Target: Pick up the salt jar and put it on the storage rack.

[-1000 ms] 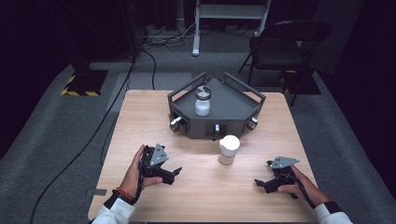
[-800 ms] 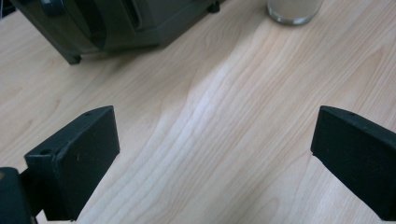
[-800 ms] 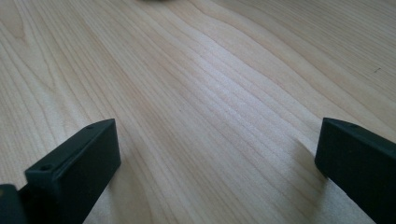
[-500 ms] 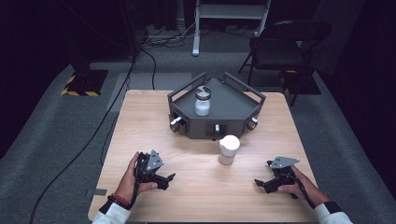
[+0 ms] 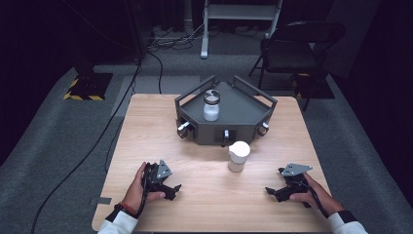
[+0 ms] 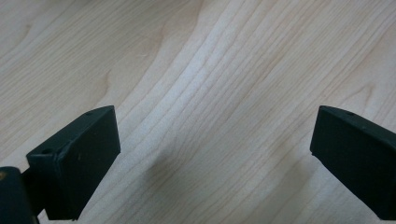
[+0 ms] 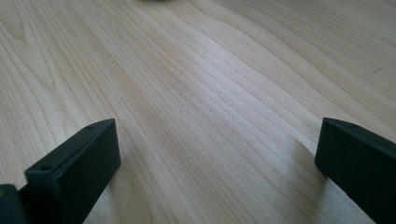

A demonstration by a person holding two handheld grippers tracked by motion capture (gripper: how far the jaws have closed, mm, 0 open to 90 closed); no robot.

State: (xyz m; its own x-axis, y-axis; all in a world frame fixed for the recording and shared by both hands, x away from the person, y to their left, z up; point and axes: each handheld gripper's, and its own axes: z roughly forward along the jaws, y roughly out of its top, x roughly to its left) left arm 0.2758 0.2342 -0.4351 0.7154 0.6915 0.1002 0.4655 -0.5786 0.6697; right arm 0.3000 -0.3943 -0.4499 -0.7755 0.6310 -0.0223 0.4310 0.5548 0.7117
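We see pale, smooth, matt wood grain on the table [image 6: 224, 70] beneath both tongs. Our left gripper [image 5: 171, 187] and right gripper [image 5: 272, 191] look like matt black plastic. Ahead of them, the white cup [image 5: 238, 156] looks matt.

wood table [image 5: 146, 131] w/ grey tray [image 5: 246, 109], white cup [image 5: 238, 156].

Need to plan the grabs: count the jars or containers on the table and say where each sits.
2. A glass jar stands inside the dark tray at the table's far side; a white container stands on the bare wood just in front of that tray. More may be hidden.
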